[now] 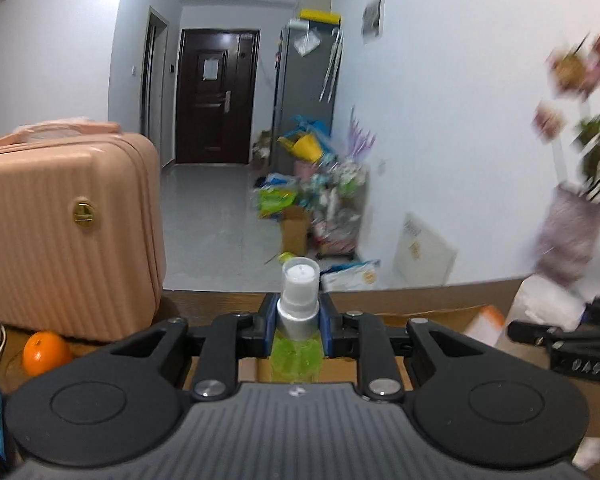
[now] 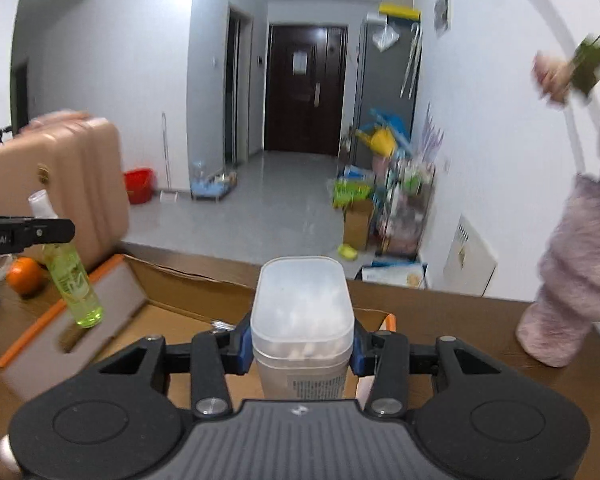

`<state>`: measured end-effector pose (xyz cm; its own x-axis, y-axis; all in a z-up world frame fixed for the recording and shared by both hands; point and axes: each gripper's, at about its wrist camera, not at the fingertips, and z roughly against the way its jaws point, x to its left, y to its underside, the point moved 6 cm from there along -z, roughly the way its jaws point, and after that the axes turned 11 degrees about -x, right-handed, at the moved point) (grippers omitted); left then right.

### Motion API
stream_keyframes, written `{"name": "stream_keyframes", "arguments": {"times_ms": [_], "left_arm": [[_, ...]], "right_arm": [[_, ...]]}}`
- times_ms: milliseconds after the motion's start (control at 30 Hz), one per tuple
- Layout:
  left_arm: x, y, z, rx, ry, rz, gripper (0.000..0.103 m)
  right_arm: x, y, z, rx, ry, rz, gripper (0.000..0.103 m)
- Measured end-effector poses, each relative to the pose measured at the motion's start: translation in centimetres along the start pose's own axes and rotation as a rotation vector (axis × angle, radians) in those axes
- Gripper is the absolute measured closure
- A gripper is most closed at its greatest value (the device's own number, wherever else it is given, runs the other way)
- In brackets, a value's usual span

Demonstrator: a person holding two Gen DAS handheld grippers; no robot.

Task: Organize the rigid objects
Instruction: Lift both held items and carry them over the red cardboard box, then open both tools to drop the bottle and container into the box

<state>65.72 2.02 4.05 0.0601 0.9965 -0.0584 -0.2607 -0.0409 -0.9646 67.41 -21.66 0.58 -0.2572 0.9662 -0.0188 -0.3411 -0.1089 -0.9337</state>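
My left gripper (image 1: 298, 320) is shut on a green spray bottle (image 1: 296, 354) with a white pump top, gripped at its silver neck. The right wrist view shows that bottle (image 2: 74, 280) hanging upright over the open cardboard box (image 2: 112, 300), with the left gripper (image 2: 40, 232) at its neck. My right gripper (image 2: 300, 344) is shut on a translucent plastic container (image 2: 302, 312) with a white lid, held above the same box. The right gripper (image 1: 556, 340) shows at the right edge of the left wrist view.
A pink suitcase (image 1: 68, 232) stands on the brown table at left, with an orange (image 1: 46, 352) in front of it. A furry pink vase with flowers (image 2: 568, 280) stands at right. The table's far edge (image 2: 440, 300) drops to the floor beyond.
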Motion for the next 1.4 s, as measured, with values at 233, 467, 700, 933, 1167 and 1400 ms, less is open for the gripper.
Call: {"name": "stream_keyframes", "arguments": {"times_ms": [233,467,700,933,1167,1400], "left_arm": [[0.8,3.1,-7.3,0.124,-0.048,-0.02,0.081],[0.1,3.4,-8.3,0.115,-0.045,-0.067,0.066],[0.7,1.4,-5.8,0.079,-0.095,-0.085,0.032],[2.0,-1.2,5.5,-0.024,-0.108,-0.065,0.023],[1.4,1.8,20.6,-0.098,-0.106,0.004,0.014],[0.2,7.5,33.0,-0.182,-0.159,-0.033,0.004]], "right_arm": [[-1.2,1.8,-7.0,0.109,-0.022,0.064,0.059],[-2.3,2.1,-7.0,0.077,-0.015,0.053,0.048],[-2.4,-0.7,-2.7,0.014,-0.001,0.048,0.043],[-1.4,-3.7,9.8,-0.129,-0.002,0.021,0.025],[2.6,1.2,22.9,-0.212,0.003,0.062,0.012],[6.6,9.6,31.4,-0.246,0.002,0.049,0.005]]}}
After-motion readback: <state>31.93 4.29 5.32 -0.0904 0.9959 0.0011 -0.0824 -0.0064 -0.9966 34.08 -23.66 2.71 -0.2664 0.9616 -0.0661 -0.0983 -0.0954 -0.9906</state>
